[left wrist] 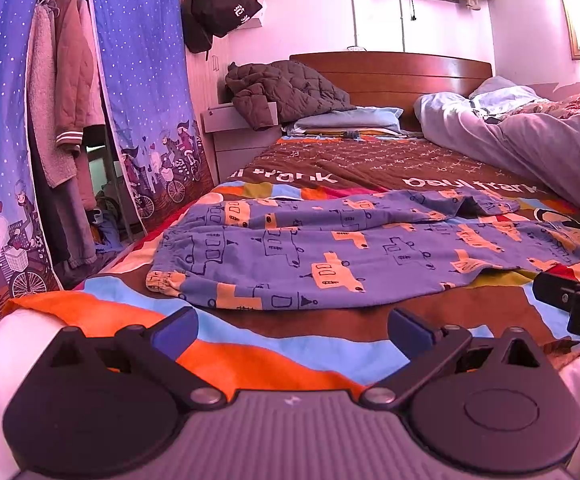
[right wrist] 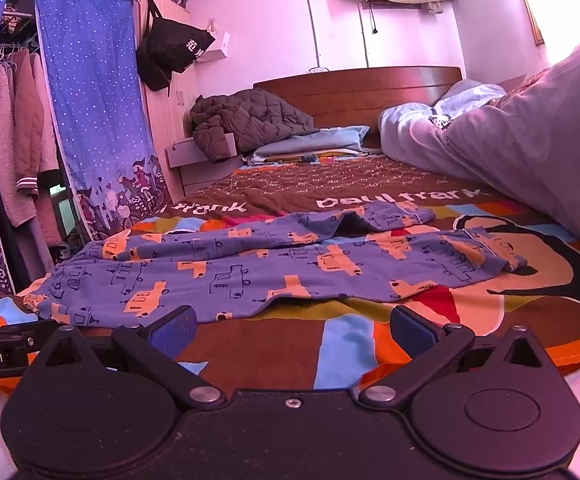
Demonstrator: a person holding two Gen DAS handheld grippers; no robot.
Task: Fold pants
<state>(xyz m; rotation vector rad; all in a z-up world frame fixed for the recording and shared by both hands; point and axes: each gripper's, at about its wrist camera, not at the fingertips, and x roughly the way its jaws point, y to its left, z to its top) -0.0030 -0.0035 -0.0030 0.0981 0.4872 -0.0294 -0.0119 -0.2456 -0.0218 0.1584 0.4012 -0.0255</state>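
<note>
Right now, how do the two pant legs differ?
The near leg lies flat and fairly straight, reaching further right. The far leg is bunched, with a raised hump mid-length, and ends shorter. Both show the same purple cloth with orange vehicle print and rest on the bedspread.

A bare strip of bedspread (left wrist: 290,344) lies at lower centre between each tool's spread fingers and the pants (left wrist: 330,256), open for a low pass. The mid-frame bed beyond the pants is free up to the brown jacket (left wrist: 285,94). At right the grey duvet (right wrist: 530,160) bulks high; at left the blue curtain (right wrist: 89,120) hangs close beside the bed edge.
</note>
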